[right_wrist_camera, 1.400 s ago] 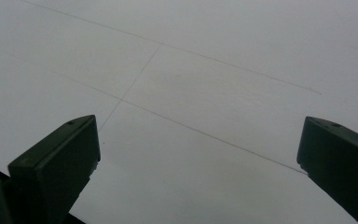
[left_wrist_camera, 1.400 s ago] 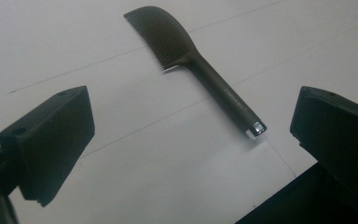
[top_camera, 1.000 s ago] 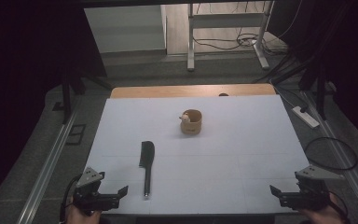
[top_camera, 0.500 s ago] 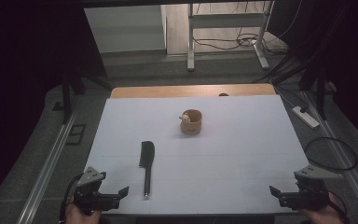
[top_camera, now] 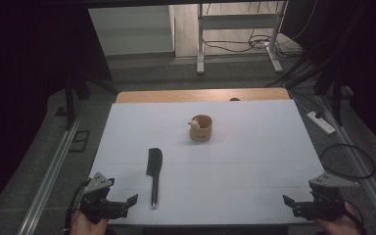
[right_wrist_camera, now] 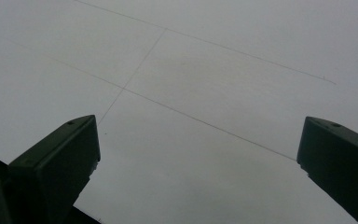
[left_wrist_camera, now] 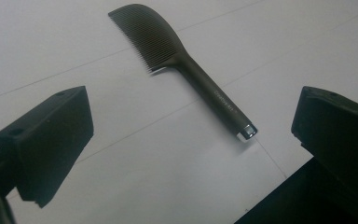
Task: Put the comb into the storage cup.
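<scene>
High view: comb (top_camera: 153, 171) lies flat on the white table (top_camera: 254, 161), handle toward the near edge, just right of the left gripper (top_camera: 127, 203) and not touching it. Left gripper jaws spread wide, empty. Right gripper (top_camera: 291, 204) at the near right corner, well apart, also wide open. Cup (top_camera: 200, 128) stands mid-table.

Wide open white table (top_camera: 254, 166) out there — only two things stand on it. The black comb (top_camera: 153, 169) lies flat at the near left, handle end toward the near edge, just ahead of the left gripper (top_camera: 127, 203), whose jaws are spread with bare surface between them. The small wooden cup (top_camera: 200, 128) sits upright mid-table, well apart from the comb, with free room all round. The right gripper (top_camera: 290, 203) at the near right corner, jaws wide, faces nothing but plain tabletop — clear lane toward the cup.
</scene>
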`<action>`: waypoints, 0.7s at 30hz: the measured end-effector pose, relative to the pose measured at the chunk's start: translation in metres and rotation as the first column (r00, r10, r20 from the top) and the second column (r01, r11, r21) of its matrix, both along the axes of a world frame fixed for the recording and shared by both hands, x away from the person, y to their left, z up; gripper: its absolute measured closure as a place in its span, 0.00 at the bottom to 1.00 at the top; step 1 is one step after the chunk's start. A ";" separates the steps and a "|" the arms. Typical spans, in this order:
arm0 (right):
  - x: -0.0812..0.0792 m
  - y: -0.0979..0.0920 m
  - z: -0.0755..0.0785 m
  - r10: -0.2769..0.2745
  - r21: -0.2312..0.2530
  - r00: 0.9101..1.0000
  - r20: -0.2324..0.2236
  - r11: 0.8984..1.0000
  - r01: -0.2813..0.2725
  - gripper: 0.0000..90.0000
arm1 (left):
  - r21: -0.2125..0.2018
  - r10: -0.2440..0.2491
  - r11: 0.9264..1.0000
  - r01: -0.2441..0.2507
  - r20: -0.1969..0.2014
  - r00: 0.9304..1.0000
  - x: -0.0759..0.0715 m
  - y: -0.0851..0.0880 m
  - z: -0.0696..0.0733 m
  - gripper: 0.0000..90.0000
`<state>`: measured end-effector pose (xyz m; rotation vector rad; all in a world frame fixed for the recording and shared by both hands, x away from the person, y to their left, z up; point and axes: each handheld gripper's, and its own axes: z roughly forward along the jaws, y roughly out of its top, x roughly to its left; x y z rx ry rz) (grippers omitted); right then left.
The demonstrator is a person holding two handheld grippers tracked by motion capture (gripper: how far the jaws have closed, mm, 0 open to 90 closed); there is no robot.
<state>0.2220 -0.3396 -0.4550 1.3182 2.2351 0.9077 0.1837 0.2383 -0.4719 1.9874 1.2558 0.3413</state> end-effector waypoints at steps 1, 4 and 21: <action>0.000 0.000 0.000 -0.001 0.000 1.000 0.000 1.000 0.001 0.00 | -0.003 0.000 1.000 0.000 0.001 1.000 0.000 0.000 0.000 0.00; 0.000 0.000 0.000 0.001 -0.002 1.000 -0.001 1.000 -0.001 0.00 | -0.019 0.005 1.000 -0.005 -0.003 1.000 0.002 0.000 0.001 0.00; 0.000 0.001 0.000 0.006 -0.009 1.000 -0.004 1.000 -0.006 0.00 | -0.023 -0.050 0.999 0.049 -0.048 0.998 0.022 -0.018 0.002 0.00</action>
